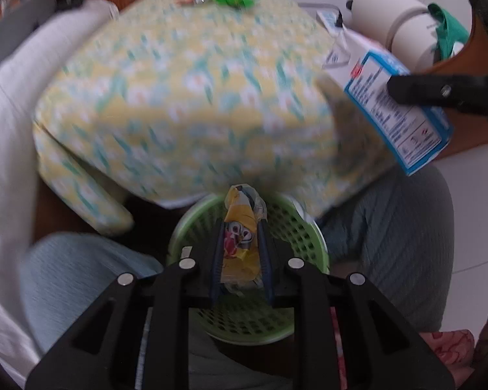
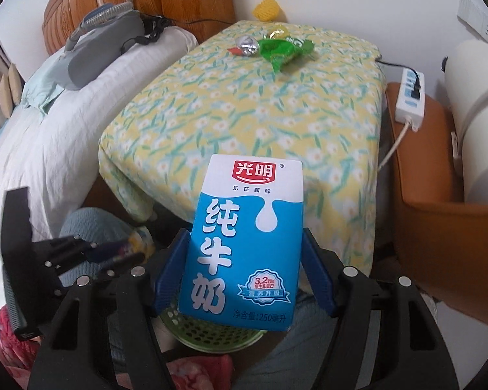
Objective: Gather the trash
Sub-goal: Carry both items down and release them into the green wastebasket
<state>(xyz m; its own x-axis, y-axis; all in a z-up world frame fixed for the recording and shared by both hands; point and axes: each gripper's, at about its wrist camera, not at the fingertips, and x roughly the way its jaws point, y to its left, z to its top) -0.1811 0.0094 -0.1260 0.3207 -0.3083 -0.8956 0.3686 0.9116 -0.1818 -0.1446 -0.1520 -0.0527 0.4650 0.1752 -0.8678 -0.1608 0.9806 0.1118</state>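
My left gripper (image 1: 240, 243) is shut on a crumpled yellow snack wrapper (image 1: 242, 227) and holds it right above a green perforated basket (image 1: 296, 224). My right gripper (image 2: 244, 256) is shut on a blue and white milk carton (image 2: 244, 243), upright, above the same basket (image 2: 211, 331). The carton also shows in the left wrist view (image 1: 397, 104), up at the right. On the far end of the floral-covered table (image 2: 244, 113) lie a green wrapper (image 2: 283, 50), a silver wrapper (image 2: 245, 45) and a small gold one (image 2: 276, 34).
A bed with white bedding (image 2: 48, 136) is at the left. A brown chair (image 2: 439, 221) with a power strip (image 2: 410, 97) and a white roll (image 2: 478, 113) is at the right. The person's knees in blue-grey trousers (image 1: 390, 234) flank the basket.
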